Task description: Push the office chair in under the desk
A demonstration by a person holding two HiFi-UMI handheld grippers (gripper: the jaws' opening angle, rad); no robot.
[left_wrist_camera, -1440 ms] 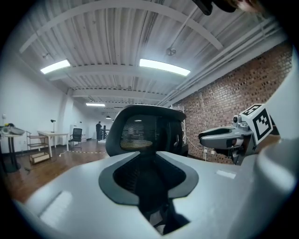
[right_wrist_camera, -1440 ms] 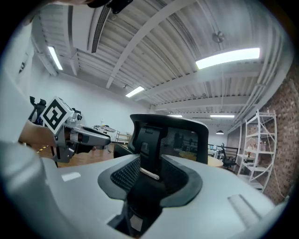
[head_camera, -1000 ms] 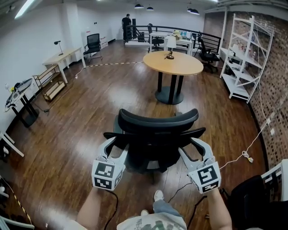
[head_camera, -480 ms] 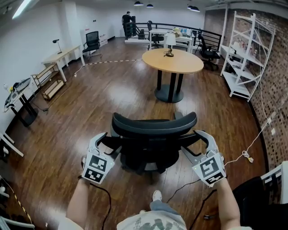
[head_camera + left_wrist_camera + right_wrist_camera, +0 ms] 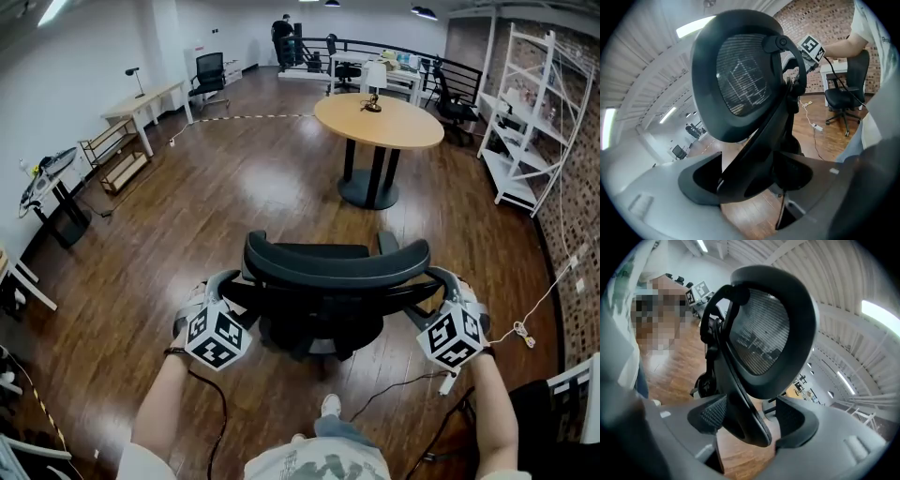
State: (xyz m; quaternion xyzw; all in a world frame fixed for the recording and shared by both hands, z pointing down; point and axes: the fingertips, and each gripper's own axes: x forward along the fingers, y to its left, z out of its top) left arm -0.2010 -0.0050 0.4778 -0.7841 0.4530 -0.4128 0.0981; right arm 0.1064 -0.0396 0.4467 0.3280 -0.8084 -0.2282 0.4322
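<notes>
Chair sits between left gripper and right gripper; both jaws, just opened wide, straddle it unclamped; table stands ahead.

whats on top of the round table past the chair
A small lamp with a pale shade stands near the far edge of the round table. What may lie behind its base is covered.

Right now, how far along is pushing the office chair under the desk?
Done: nothing yet; the black mesh-backed office chair stands on open wood floor, apart from the round wooden table. In hand: the left hand-held gripper and right hand-held gripper have just been opening, chair frame between their jaws, unclamped. Left: the whole push.
</notes>
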